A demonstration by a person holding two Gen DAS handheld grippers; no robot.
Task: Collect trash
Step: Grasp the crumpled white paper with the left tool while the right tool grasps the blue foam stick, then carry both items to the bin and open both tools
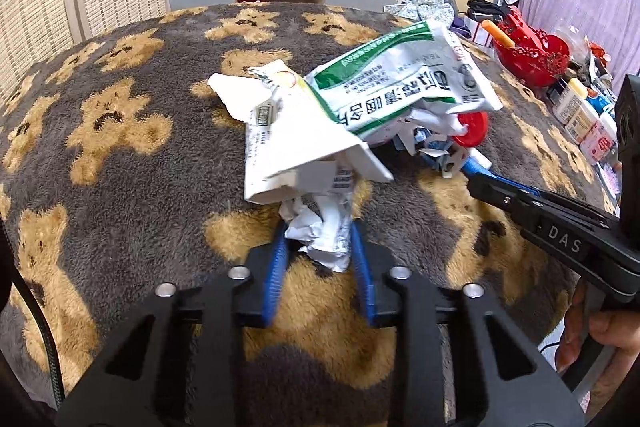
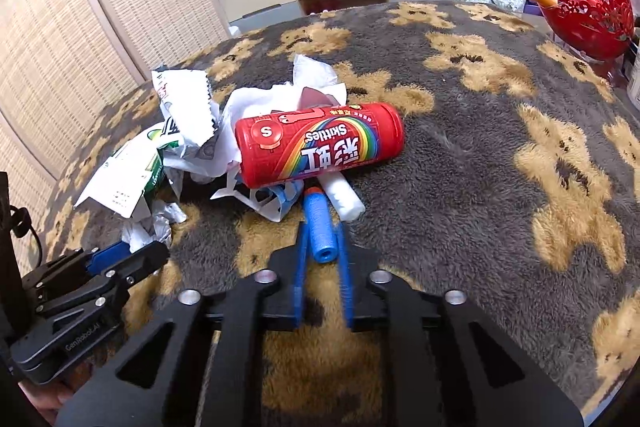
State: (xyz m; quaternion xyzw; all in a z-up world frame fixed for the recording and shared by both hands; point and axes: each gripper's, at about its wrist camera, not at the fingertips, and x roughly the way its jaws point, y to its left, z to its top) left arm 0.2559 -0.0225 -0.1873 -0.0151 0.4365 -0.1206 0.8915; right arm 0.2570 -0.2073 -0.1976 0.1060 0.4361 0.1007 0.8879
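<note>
You are at the pick-up step on both sides, each gripper closed on one piece at the near edge of the trash pile.

Left gripper: jaws narrowed around a crumpled white paper wad, the blue pads touching it on both sides. It reads as held. Just beyond the fingertips lies a torn white cardboard carton, its flap resting over the wad's far end. Further out and to the right sits a green-and-white plastic pouch.

Right gripper: jaws drawn almost fully together on a blue foam dart with an orange tip, which lies lengthwise between the fingers, open end toward the camera. The pads look pressed to its sides. A white rolled paper tube touches the dart on its right. Straight ahead of the fingertips, a red cylindrical Skittles candy can lies on its side across the heap.

All of it rests on a grey plush blanket with tan bear shapes.

Next move, as I judge it:
- Lift both pieces clear, left one first drawn back toward you so the carton flap slides off, not up with it.
- Raise the dart straight; the tube alongside may roll.
- No bin shows in either view; you need to find one before carrying.
</note>
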